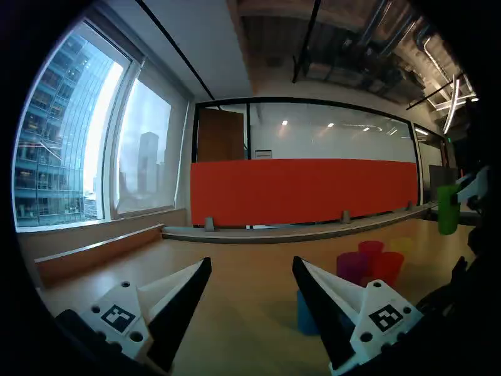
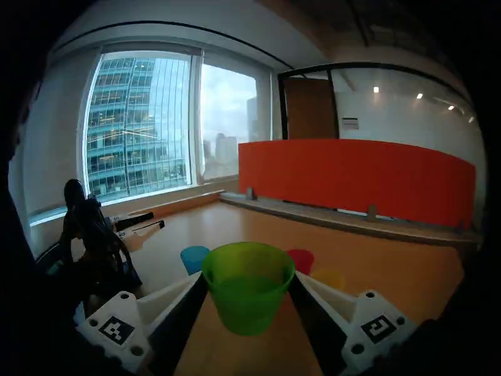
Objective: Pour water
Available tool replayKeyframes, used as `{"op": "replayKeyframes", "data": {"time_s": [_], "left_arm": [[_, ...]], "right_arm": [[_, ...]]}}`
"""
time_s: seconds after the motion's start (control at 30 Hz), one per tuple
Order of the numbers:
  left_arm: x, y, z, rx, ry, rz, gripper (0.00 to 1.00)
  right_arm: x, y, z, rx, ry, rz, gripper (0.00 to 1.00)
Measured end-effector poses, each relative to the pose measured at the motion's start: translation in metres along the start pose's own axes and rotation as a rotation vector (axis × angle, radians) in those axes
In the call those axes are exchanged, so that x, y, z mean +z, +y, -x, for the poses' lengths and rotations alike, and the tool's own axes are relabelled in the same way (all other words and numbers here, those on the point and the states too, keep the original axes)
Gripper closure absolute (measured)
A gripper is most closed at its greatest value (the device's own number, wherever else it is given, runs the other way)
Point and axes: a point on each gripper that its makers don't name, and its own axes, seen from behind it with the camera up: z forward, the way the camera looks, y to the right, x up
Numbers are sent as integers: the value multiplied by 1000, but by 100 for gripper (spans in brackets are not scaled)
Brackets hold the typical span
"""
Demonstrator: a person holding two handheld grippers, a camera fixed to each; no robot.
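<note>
Green cup [image 2: 248, 302] in right gripper [image 2: 248, 277]; left gripper [image 1: 250, 259] spread.

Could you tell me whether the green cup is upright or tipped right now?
Upright: the green cup, held between the right claw fingers, has its rim level and its mouth facing up.

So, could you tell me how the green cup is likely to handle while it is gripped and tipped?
The green cup looks like thin translucent plastic, so it is probably light and may flex under the right hand-held gripper. Its smooth tapered wall could slide in the grip if the squeeze is weak. It is most likely not fragile.
</note>
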Motion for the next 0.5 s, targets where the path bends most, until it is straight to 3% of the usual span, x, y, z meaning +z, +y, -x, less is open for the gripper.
{"op": "replayKeyframes", "data": {"time_s": [0.5], "left_arm": [[4, 5, 8, 4, -1, 3, 4]], "right_arm": [[-5, 5, -3, 4, 10, 11, 10]]}}
